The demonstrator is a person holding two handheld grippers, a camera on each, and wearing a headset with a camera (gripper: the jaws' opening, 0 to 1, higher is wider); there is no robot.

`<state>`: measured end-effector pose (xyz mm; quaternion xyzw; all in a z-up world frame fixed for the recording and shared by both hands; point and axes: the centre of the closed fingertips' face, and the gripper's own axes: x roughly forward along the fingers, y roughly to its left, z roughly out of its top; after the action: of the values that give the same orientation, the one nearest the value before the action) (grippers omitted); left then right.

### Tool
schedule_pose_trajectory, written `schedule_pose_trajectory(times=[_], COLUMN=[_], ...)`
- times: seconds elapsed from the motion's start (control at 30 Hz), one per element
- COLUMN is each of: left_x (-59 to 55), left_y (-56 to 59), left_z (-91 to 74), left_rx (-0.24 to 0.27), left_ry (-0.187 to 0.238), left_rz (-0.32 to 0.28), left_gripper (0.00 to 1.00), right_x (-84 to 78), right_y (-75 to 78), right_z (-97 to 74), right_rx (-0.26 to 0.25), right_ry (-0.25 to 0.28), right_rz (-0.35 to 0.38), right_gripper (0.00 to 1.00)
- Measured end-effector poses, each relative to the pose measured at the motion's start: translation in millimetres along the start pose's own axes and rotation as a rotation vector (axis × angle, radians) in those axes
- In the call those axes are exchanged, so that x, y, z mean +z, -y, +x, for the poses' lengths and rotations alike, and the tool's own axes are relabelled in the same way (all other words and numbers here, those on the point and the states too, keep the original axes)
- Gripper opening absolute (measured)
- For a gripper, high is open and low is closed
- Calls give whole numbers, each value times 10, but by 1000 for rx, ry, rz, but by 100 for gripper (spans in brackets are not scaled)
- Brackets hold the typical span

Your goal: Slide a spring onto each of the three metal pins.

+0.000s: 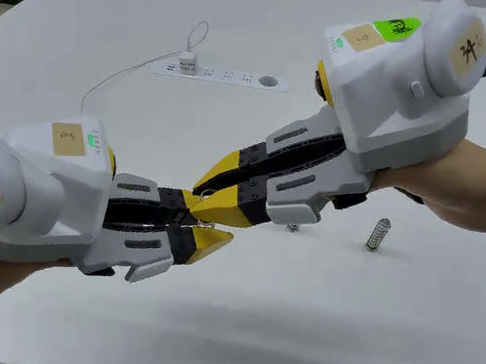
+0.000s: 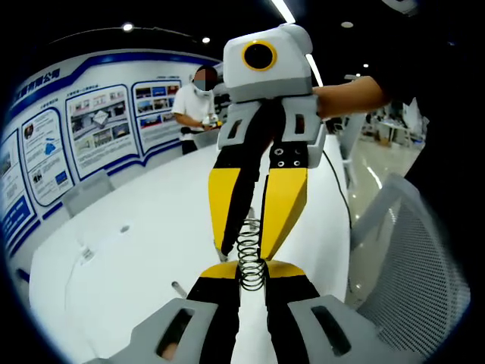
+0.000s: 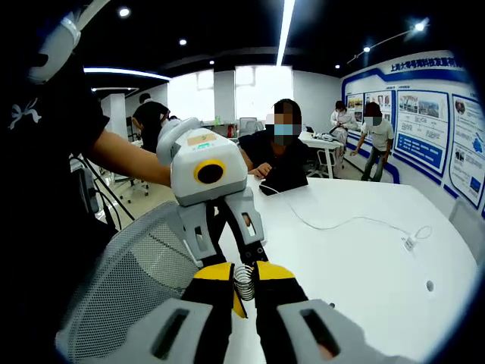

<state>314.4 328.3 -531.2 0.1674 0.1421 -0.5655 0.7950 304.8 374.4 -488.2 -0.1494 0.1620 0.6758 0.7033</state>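
**Q:** Where is the spring (image 2: pixel 249 262)?
**A:** Above the table (image 1: pixel 241 323), held between the two tips. The left gripper (image 1: pixel 211 221) is clenched on one end and the right gripper (image 1: pixel 202 195) on the other, jaws meeting nose to nose.

**Q:** Other parts?
**A:** A loose spring (image 1: pixel 378 235) lies on the table near the right gripper. A pin (image 2: pixel 179 288) stands upright.

**Q:** Any writing?
**A:** A green sticker (image 1: pixel 397 27) on the right gripper carries handwriting (too small to read). A power strip (image 1: pixel 222 73) lies beyond.
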Motion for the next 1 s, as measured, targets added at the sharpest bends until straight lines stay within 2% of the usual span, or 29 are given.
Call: schedule_pose_trajectory(times=[0.23, 0.4, 0.5, 0.7, 0.87, 1.0], left_x=[20, -86, -131, -210, -260, -288], left_y=[-104, -149, -171, -220, -279, -333], left_z=[-89, -126, -150, -206, -268, -312], left_rx=[35, 39, 47, 55, 61, 74], left_ry=[33, 2, -3, -27, -38, -36], left_rz=[-34, -54, -65, -87, -104, -121], left_gripper=[16, 26, 29, 41, 52, 58], right_x=[86, 143, 107, 33, -3, -31], right_y=[73, 166, 283, 672, 937, 1082], right_z=[29, 22, 12, -82, -104, -77], right_rx=[-10, -28, -56, -142, -188, -209], right_ry=[19, 36, 21, 14, -3, -4], right_rz=[6, 8, -6, 25, 28, 44], right_gripper=[10, 10, 10, 10, 10, 10])
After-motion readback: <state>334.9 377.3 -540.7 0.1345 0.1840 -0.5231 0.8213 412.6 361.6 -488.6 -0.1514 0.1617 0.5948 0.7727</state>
